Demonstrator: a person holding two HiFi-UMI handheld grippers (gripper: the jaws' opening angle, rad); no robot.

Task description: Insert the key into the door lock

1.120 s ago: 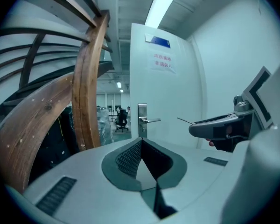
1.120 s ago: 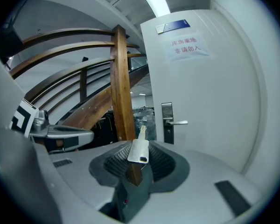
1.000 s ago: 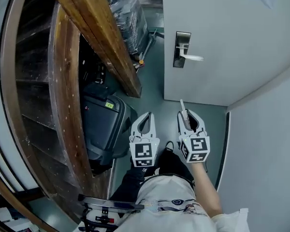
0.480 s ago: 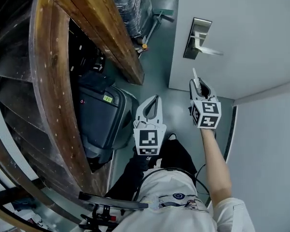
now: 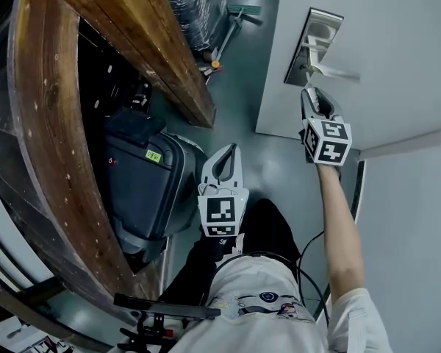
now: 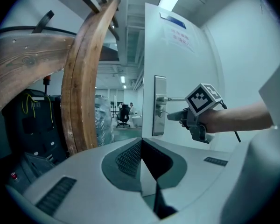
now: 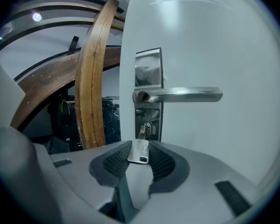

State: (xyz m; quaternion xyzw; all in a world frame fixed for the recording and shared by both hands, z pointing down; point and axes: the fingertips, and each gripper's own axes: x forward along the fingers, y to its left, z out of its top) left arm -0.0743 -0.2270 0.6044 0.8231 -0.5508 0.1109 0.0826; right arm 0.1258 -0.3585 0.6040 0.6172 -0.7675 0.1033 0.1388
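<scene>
My right gripper (image 7: 139, 158) is shut on a flat silver key (image 7: 139, 150). The key's blade points at the keyhole (image 7: 143, 128) in the steel lock plate (image 7: 148, 90), under the lever handle (image 7: 182, 95). Its tip is at the keyhole; how far in it reaches I cannot tell. In the head view the right gripper (image 5: 314, 100) is up against the white door (image 5: 397, 43), just below the lock plate (image 5: 314, 43). My left gripper (image 5: 230, 151) hangs lower, away from the door, shut with nothing in it. From the left gripper view the right gripper (image 6: 175, 116) shows at the lock plate (image 6: 159, 106).
A curved wooden beam (image 5: 143, 46) runs along the left, close to the door's edge. A black case (image 5: 140, 186) stands on the floor beneath it. A wrapped pallet (image 5: 195, 9) and a broom (image 5: 231, 24) lie further off. A white wall (image 5: 415, 226) closes the right side.
My right gripper has risen and moved forward with the key, from floor level up to the lock plate. The left gripper has stayed low and shut.
</scene>
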